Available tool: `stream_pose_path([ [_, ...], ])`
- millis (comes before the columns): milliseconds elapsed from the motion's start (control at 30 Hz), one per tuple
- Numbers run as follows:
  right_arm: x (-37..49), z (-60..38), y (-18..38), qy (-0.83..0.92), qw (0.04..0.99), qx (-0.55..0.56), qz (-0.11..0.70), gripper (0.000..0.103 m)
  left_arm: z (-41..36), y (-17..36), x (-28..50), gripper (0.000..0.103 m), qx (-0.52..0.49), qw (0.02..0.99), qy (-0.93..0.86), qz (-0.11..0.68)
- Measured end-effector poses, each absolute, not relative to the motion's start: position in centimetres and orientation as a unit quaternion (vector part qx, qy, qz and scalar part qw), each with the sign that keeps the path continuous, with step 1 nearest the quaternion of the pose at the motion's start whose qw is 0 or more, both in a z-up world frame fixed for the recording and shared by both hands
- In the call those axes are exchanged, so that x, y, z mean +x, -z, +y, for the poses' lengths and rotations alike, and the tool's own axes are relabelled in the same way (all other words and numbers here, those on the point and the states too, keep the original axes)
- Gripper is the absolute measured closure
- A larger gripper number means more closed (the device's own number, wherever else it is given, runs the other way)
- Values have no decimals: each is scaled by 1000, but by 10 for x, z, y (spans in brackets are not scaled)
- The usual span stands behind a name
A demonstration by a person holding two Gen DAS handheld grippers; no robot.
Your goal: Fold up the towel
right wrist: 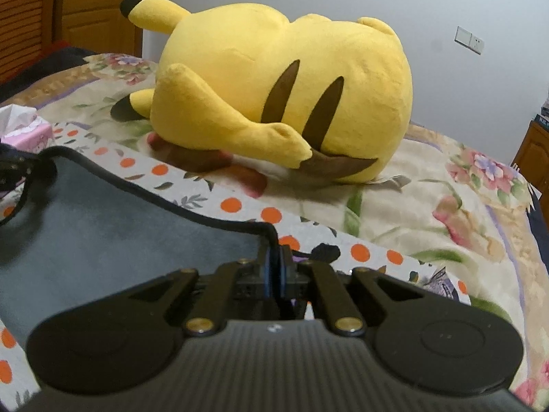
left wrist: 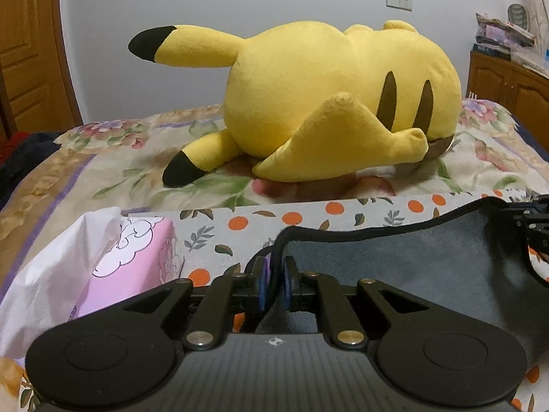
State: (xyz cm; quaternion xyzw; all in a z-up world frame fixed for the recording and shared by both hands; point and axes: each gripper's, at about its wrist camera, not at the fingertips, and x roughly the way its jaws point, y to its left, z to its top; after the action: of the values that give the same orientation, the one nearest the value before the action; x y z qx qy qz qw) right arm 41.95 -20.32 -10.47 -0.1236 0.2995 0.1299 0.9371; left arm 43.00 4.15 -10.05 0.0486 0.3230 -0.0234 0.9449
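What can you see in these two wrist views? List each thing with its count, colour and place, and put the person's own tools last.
towel: one, grey with dark edging, lifted over the dotted cloth
dotted cloth: one, white with orange dots, under the towel
plush toy: one, yellow, lying on the bedspread behind
bedspread: one, cream floral, covering the bed
tissue pack: one, pink, left of the towel
wall switch: one, white, on the wall
left tool: one, black, shut on a towel corner
right tool: one, black, shut on another towel corner
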Motion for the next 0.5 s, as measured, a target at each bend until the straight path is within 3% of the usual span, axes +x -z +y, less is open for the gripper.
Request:
stream_pose_path([
  [67, 419, -202, 104, -129, 937, -123, 301, 87, 42, 103, 429, 77, 47, 943, 22, 327],
  [133, 417, -203, 103, -126, 938, -120, 300, 63, 43, 103, 428, 70, 45, 943, 21, 328],
  [367, 398, -204, 103, -141, 937, -96, 304, 61, 41, 106, 409, 60, 47, 941, 28, 334],
  [500, 381, -204, 104, -148, 936, -77, 309, 61, 38, 109, 394, 60, 48, 937, 35, 343],
])
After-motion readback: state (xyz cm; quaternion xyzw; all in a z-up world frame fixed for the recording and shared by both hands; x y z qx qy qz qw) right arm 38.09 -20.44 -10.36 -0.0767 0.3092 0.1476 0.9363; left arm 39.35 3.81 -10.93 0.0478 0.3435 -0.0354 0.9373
